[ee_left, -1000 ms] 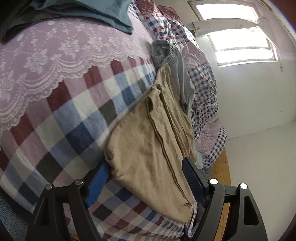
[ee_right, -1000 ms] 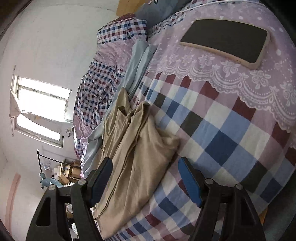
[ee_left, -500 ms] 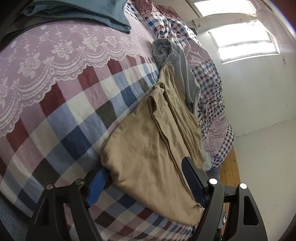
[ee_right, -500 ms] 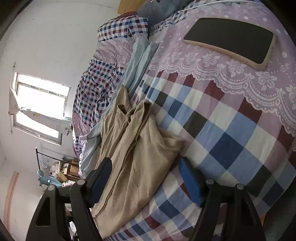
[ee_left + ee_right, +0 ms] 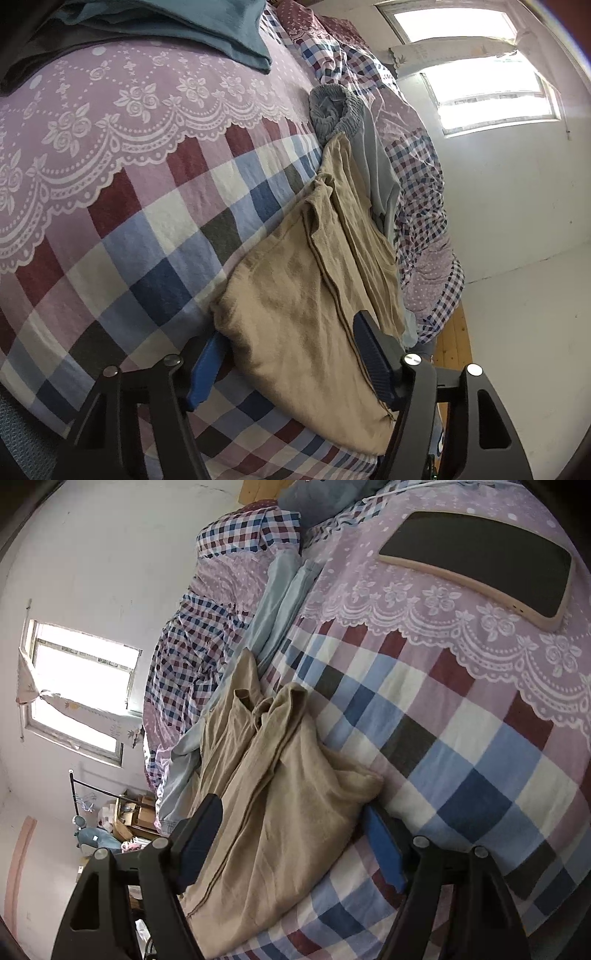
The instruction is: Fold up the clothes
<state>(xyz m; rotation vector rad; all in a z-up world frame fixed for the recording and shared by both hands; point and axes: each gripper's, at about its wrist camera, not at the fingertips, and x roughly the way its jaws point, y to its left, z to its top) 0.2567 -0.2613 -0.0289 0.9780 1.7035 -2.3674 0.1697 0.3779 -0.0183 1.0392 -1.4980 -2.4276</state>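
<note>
Tan garment (image 5: 306, 306) straddled by left tongs (image 5: 288, 354), spread wide, right tongs (image 5: 291, 834) likewise

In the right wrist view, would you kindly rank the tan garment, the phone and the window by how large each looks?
Largest to smallest:
1. tan garment, though it lies nearest the camera
2. phone
3. window, far off, so only apparent size; close to the phone
</note>
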